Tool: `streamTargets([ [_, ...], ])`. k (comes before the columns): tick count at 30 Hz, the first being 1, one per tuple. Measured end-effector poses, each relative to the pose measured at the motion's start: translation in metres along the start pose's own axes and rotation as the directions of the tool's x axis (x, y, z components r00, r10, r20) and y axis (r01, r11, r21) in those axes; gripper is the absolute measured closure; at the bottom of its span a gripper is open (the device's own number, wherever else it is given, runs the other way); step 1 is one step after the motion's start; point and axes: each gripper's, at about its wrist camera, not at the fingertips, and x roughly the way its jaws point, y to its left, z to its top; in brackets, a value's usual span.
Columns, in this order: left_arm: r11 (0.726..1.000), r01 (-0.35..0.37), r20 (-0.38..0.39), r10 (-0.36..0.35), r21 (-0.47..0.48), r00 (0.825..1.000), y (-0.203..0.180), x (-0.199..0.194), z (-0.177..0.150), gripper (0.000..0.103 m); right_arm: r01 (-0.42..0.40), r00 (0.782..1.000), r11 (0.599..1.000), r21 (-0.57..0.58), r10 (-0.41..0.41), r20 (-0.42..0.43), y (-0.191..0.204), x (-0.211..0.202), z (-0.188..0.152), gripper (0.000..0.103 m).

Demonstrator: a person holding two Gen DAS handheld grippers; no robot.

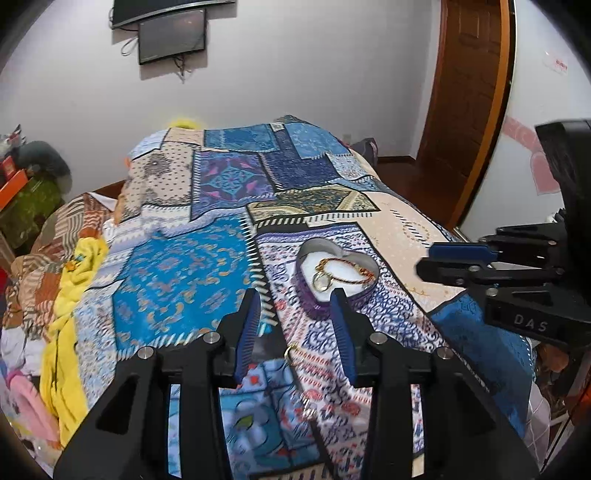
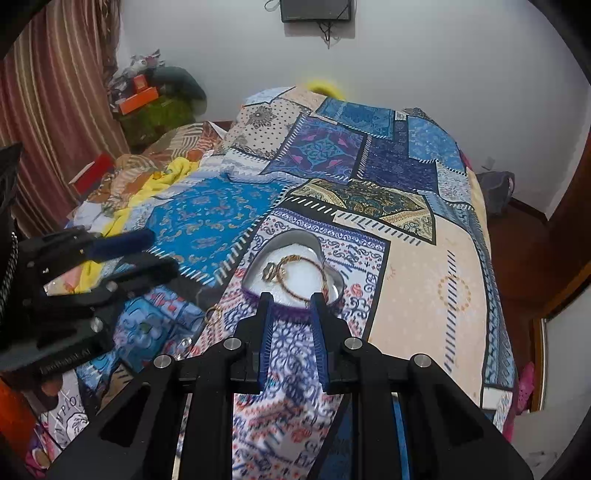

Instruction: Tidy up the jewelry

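Note:
A purple heart-shaped box point(image 1: 334, 271) point(image 2: 295, 273) with a white lining sits on the patchwork bedspread. Inside lie a gold chain bracelet point(image 1: 349, 268) point(image 2: 295, 277) and a gold ring point(image 1: 322, 282) point(image 2: 269, 270). A gold hoop point(image 1: 291, 350) point(image 2: 213, 314) lies on the cover near the box, and another small gold piece point(image 1: 308, 410) lies closer in. My left gripper point(image 1: 297, 299) is open and empty, just short of the box. My right gripper point(image 2: 291, 297) is open and empty at the box's near rim. It also shows in the left wrist view point(image 1: 424, 258).
The bedspread point(image 1: 207, 266) covers the bed. Rumpled yellow and striped bedding point(image 1: 70, 280) lies along its left side. A wooden door point(image 1: 469, 81) stands at the right, curtains point(image 2: 55, 92) at the left. Wall screens point(image 1: 171, 35) hang behind the bed.

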Motion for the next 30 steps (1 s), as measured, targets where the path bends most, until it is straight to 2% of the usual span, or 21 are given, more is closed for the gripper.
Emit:
streamTargets([
  [6, 0.999, -0.020, -0.019, 0.019, -0.025, 1.000, 0.012, -0.014, -0.021, 0.064, 0.020, 1.000, 1.000, -0.003, -0.020, -0.019, 0.003, -0.001, -0.011, 0.085],
  [13, 0.998, -0.022, -0.085, 0.016, -0.067, 0.996, 0.023, -0.006, -0.054, 0.063, -0.018, 0.995, 0.999, 0.036, 0.022, -0.095, 0.009, 0.019, -0.034, 0.084],
  [21, 0.996, 0.014, -0.144, -0.026, -0.086, 0.989, 0.020, 0.008, -0.080, 0.063, -0.053, 0.982, 0.998, 0.043, 0.060, -0.181, 0.028, 0.046, -0.055, 0.084],
  [30, 0.990, 0.071, -0.201, -0.093, -0.118, 0.975, 0.007, 0.030, -0.095, 0.063, -0.042, 0.972, 0.999, 0.006, 0.043, -0.232, 0.027, 0.060, -0.065, 0.084],
])
